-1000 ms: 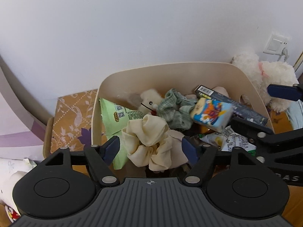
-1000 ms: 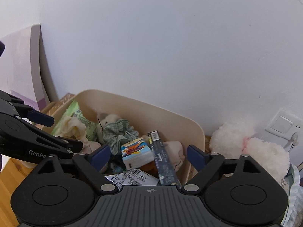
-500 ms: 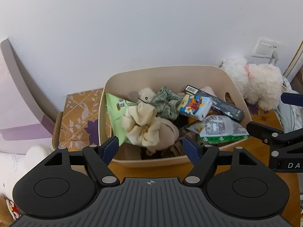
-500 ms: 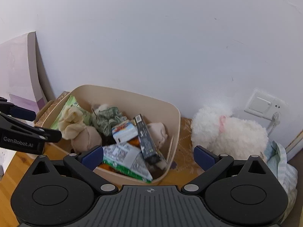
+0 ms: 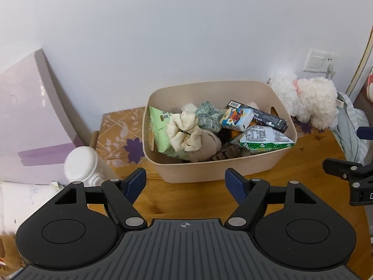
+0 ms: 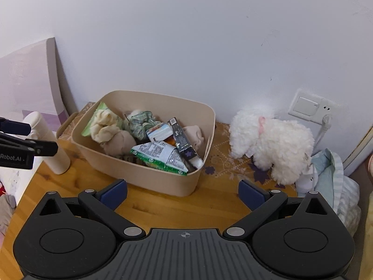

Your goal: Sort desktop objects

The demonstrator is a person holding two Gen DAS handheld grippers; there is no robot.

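A beige bin (image 5: 209,170) (image 6: 163,182) stands on the wooden desk by the wall. Inside lie a cream scrunchie (image 5: 184,130), a green plaid cloth (image 5: 208,116), a small colourful carton (image 5: 237,116), a long dark box (image 6: 183,140) and a green-and-white snack packet (image 6: 160,156). My left gripper (image 5: 186,182) hovers open in front of the bin with nothing between its fingers. My right gripper (image 6: 184,190) is open wide and empty, also short of the bin's front wall. Its fingers (image 5: 340,169) show at the right edge of the left wrist view.
A white plush toy (image 6: 272,140) sits right of the bin near a wall socket (image 6: 305,105). Striped cloth (image 6: 333,179) is heaped at the far right. Left of the bin are a white bottle (image 5: 81,163), a floral mat (image 5: 121,135) and a leaning purple board (image 5: 28,116).
Both grippers have drawn back and up from over the bin, so the whole bin and the desk in front of it now show. The right jaws have spread wider.
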